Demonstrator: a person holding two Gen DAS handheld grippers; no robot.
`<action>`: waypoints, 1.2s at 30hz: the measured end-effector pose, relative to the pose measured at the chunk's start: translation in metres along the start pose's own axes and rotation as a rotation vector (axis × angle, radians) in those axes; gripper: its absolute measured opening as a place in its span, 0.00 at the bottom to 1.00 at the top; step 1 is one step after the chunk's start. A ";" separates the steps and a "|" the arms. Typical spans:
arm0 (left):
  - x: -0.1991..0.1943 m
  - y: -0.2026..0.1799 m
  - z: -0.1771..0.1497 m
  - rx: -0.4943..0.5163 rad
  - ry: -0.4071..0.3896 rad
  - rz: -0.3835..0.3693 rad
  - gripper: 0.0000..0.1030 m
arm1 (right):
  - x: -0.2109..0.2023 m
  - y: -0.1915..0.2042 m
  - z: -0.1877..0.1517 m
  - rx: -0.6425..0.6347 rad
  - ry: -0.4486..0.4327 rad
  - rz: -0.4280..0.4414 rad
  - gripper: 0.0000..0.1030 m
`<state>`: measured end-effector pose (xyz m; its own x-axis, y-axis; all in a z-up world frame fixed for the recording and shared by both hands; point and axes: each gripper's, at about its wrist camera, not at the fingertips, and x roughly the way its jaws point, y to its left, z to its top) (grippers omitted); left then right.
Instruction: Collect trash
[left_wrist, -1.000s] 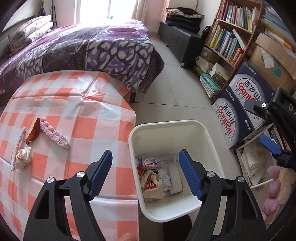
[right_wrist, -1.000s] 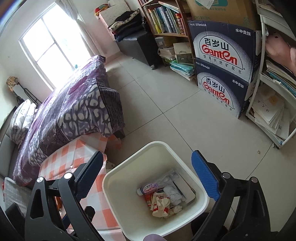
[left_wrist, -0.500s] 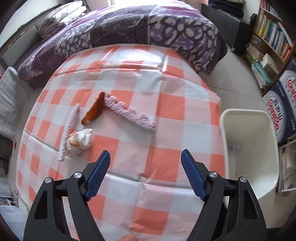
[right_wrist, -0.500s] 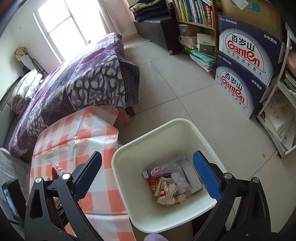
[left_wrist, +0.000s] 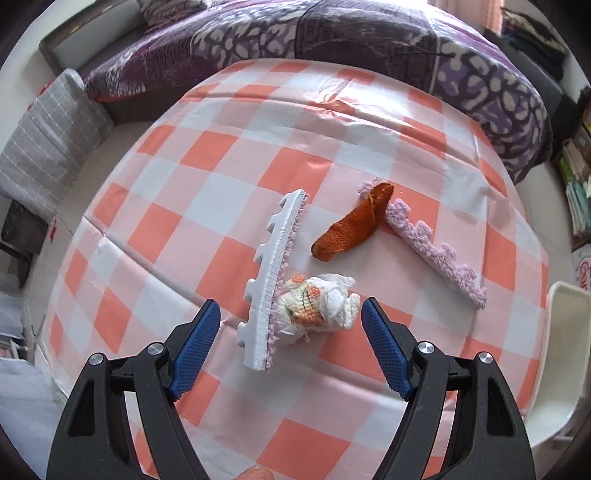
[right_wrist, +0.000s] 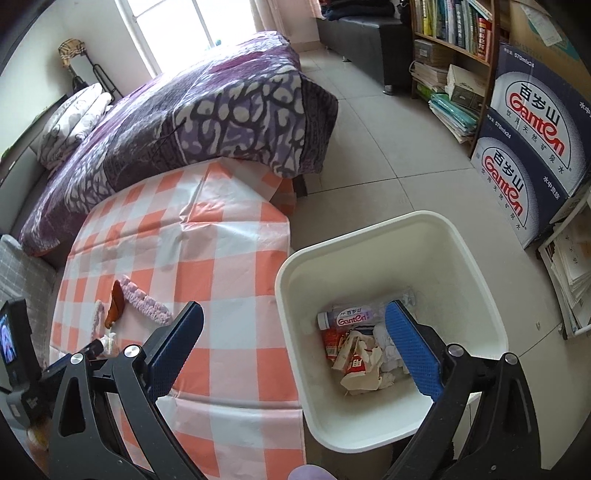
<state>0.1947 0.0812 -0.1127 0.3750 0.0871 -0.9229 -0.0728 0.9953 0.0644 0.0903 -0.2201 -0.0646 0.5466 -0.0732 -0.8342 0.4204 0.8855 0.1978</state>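
On the orange-checked table (left_wrist: 229, 155) lie a crumpled white wrapper (left_wrist: 319, 308), a white toothed foam strip (left_wrist: 275, 275), an orange-brown peel (left_wrist: 352, 229) and a lilac toothed strip (left_wrist: 434, 253). My left gripper (left_wrist: 290, 349) is open and empty, just above the wrapper and the near end of the white strip. My right gripper (right_wrist: 295, 349) is open and empty over the rim of the white bin (right_wrist: 373, 236), which holds a plastic bottle (right_wrist: 352, 317) and crumpled packaging (right_wrist: 360, 365). The peel (right_wrist: 116, 304) and lilac strip (right_wrist: 146, 301) show in the right wrist view.
The bin stands on the tiled floor against the table's right edge (left_wrist: 561, 332). A purple-patterned bed (right_wrist: 207, 107) runs behind the table. Water cartons (right_wrist: 528, 147) and bookshelves (right_wrist: 454, 40) line the right wall. A grey cushion (left_wrist: 48, 140) lies left of the table.
My left gripper has swung from over the bin to the table's trash, closing in on the wrapper. My right gripper stays over the bin, shifted slightly toward the table.
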 end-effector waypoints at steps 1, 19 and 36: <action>0.005 0.008 0.002 -0.041 0.018 -0.035 0.74 | 0.003 0.006 -0.001 -0.015 0.011 0.006 0.92; 0.021 0.070 0.004 -0.346 0.087 -0.379 0.14 | 0.030 0.071 -0.023 -0.144 0.129 0.099 0.92; -0.130 0.151 -0.026 -0.348 -0.228 -0.223 0.11 | 0.064 0.213 -0.095 -0.272 0.181 0.198 0.92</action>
<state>0.1114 0.2187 0.0067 0.6075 -0.0815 -0.7901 -0.2583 0.9204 -0.2935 0.1457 0.0077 -0.1247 0.4511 0.1717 -0.8758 0.0987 0.9657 0.2402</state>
